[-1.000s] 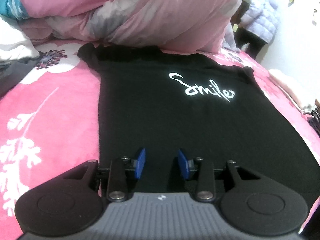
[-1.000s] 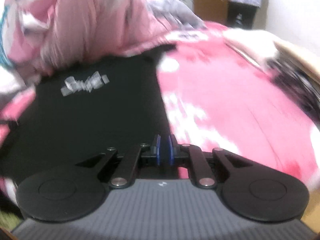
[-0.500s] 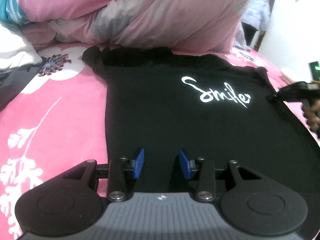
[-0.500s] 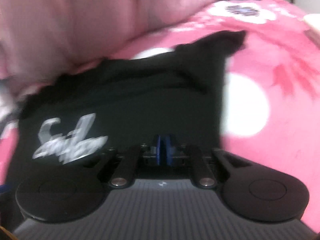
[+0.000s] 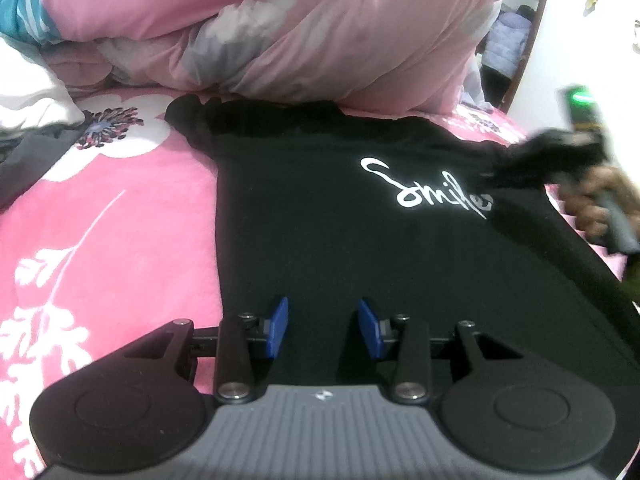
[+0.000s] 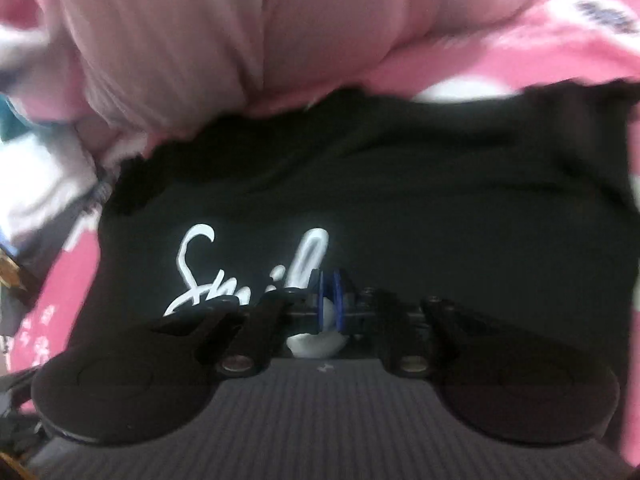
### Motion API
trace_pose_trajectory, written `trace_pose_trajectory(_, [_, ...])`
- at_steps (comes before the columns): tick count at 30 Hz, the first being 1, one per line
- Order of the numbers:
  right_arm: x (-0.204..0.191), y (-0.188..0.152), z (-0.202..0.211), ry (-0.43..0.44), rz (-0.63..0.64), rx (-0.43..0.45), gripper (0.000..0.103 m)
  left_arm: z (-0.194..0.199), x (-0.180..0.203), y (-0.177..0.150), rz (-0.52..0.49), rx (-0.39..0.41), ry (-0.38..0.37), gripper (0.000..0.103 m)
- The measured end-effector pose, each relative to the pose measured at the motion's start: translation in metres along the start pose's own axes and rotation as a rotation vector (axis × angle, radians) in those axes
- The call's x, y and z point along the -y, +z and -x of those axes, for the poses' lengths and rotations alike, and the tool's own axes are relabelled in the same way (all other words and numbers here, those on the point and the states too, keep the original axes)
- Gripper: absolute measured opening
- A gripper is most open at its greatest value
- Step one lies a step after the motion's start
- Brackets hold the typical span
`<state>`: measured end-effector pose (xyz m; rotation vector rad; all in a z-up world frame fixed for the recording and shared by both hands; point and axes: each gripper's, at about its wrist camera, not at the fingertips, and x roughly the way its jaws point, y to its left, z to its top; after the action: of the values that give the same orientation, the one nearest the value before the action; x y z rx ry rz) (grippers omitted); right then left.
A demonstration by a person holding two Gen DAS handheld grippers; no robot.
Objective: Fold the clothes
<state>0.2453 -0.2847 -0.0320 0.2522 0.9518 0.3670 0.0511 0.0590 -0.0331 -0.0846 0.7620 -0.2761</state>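
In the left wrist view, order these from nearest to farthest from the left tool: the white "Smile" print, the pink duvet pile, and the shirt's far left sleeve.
Measured from the left tool, over the black T-shirt:
1. "Smile" print, ahead and to the right on the shirt's chest.
2. Far left sleeve, ahead and to the left on the pink sheet.
3. Pink duvet pile, farthest, behind the shirt's far edge.

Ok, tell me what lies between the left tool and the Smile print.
Only bare black fabric of the t-shirt lies between the left tool and the Smile print, as the left wrist view shows.
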Motion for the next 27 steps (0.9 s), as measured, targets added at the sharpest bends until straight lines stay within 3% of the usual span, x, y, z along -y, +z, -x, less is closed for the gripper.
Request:
trace_pose_trajectory(4, [0.009, 0.037, -0.026, -0.068, -0.109, 0.098, 0.0, 0.001, 0.0, -0.001, -0.001, 0.006, -0.003, 0.041])
trace_pose_trajectory(6, [0.012, 0.044, -0.017, -0.092, -0.179, 0.131, 0.006, 0.002, -0.002, -0.003, -0.002, 0.012, -0.012, 0.041])
trace_pose_trajectory(8, [-0.006, 0.033, 0.0, -0.029, -0.159, 0.101, 0.006, 0.004, -0.005, -0.005, -0.002, 0.021, -0.025, 0.041])
trace_pose_trajectory(11, [-0.061, -0.006, 0.008, 0.096, -0.032, -0.038, 0.007, 0.008, -0.009, -0.01, 0.004, 0.03, -0.043, 0.041])
trace_pose_trajectory(15, [-0.112, -0.031, -0.031, 0.14, 0.069, -0.206, 0.007, 0.015, -0.01, -0.015, 0.003, 0.024, -0.041, 0.041])
trace_pose_trajectory(19, [-0.097, -0.002, -0.066, 0.171, -0.16, -0.274, 0.007, 0.024, -0.006, -0.021, -0.011, 0.019, -0.032, 0.044])
trace_pose_trajectory(22, [-0.08, -0.003, -0.055, 0.22, -0.235, -0.282, 0.007, 0.027, -0.005, -0.024, -0.016, 0.021, -0.038, 0.045])
trace_pose_trajectory(27, [-0.101, -0.009, -0.023, 0.189, -0.13, -0.219, 0.011, 0.033, -0.009, -0.027, -0.01, 0.019, -0.058, 0.045])
